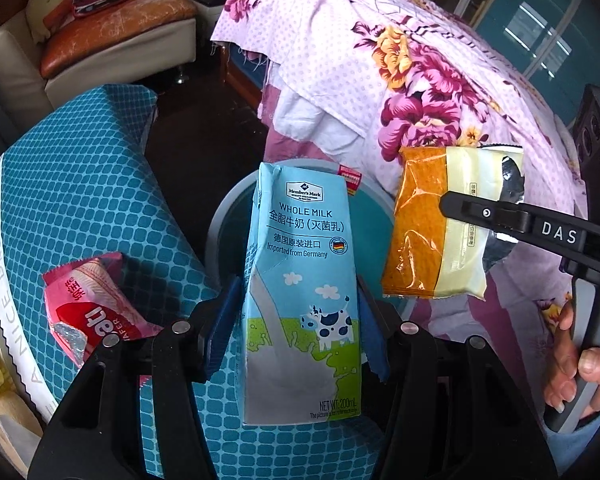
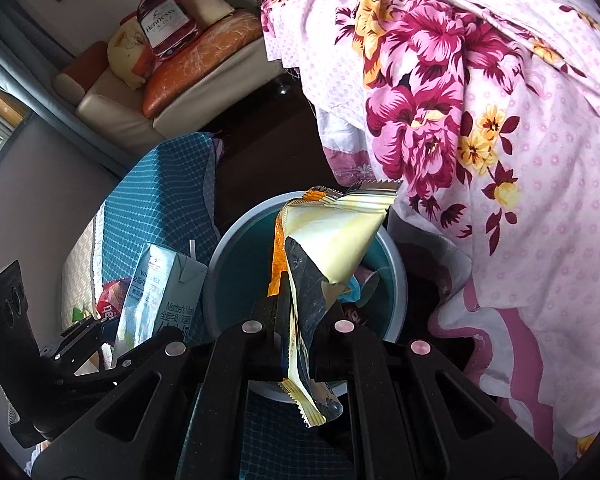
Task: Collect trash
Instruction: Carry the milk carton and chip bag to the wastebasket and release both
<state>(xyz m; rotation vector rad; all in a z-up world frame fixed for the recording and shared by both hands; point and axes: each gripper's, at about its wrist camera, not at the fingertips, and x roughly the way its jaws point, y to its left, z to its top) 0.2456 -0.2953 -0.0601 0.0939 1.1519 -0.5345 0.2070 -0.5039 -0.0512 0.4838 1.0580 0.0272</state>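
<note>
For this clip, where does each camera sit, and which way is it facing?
Left wrist: on the left tool, looking steeply down past its milk carton at the bin; the right tool and the hand holding it show.
Right wrist: on the right tool, looking down past its pinched wrapper into the bin; the left tool shows.
Shared: bin, carton, wrapper, floral bedspread, sofa.

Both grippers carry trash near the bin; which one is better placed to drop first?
Right, probably. In its own view the right gripper pinches the wrapper directly over the bin. The left gripper holds the milk carton nearer the bin's edge, above the blue cushion.
</note>
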